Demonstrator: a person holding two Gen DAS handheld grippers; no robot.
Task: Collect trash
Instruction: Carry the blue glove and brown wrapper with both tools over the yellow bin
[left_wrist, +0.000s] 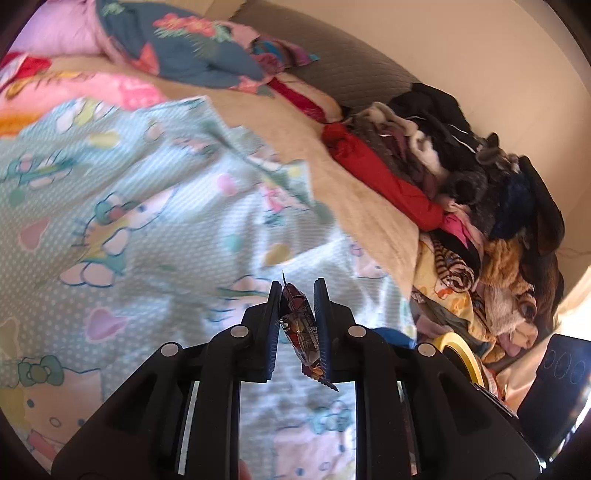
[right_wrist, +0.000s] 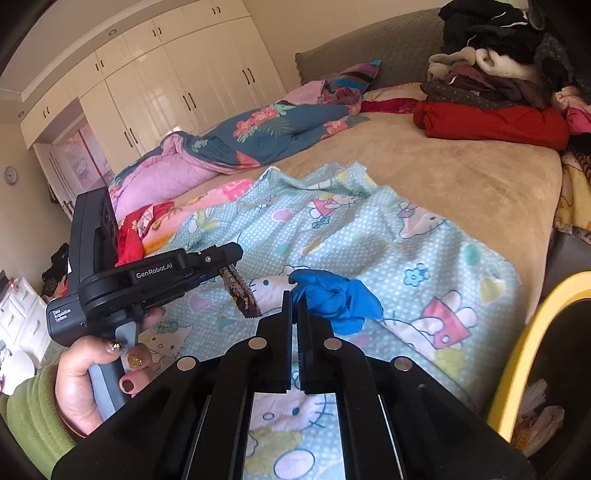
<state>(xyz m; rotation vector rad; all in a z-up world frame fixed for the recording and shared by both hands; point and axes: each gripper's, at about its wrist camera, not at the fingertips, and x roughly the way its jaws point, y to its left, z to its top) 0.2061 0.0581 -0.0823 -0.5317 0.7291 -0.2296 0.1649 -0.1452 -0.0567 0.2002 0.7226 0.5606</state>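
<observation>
A dark brown snack wrapper is pinched upright between the pads of my left gripper, above the cartoon-print sheet. The right wrist view shows the same left gripper from the side, held by a hand, with the wrapper hanging from its tips. My right gripper is shut on an edge of a crumpled blue glove, which bunches to the right of its fingertips over the sheet.
A yellow-rimmed bin stands at the bed's right side, its rim also in the left wrist view. The light-blue cartoon sheet covers the beige bed. A clothes pile lines the right edge, and quilts lie at the far left.
</observation>
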